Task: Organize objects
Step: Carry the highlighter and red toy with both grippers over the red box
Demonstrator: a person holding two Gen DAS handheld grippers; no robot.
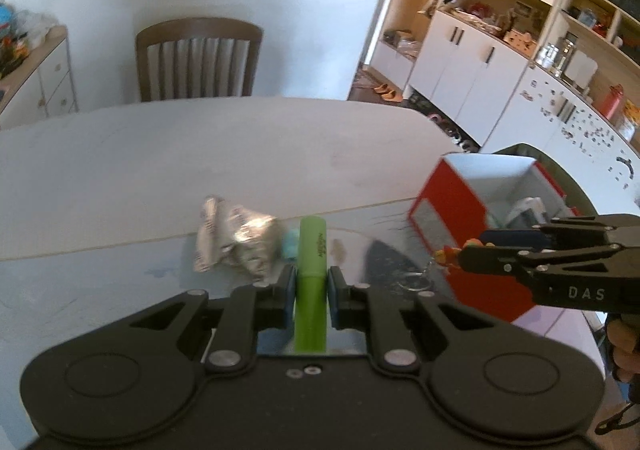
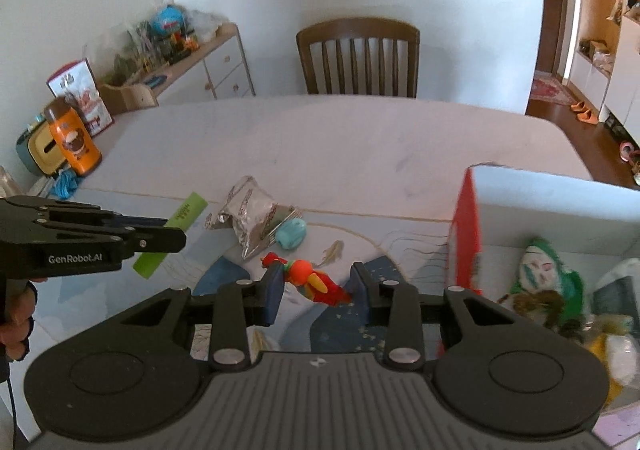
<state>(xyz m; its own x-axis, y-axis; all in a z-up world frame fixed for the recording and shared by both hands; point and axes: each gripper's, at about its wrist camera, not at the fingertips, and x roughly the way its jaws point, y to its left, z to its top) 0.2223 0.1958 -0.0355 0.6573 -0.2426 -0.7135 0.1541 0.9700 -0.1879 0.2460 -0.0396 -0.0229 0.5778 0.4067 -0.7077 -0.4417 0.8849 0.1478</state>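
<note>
Two grips: green marker (image 1: 311,282) left, red-orange parrot keychain (image 2: 316,282) right.

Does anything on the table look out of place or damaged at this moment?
Yes. A crumpled foil packet lies loose on the table, touching a small blue thing. It looks like rubbish. Nothing looks spilled or broken.

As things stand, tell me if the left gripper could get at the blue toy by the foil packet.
Probably not yet: the left gripper is shut on the green highlighter, so its jaws are occupied. The blue toy itself lies uncovered beside the foil packet.
</note>
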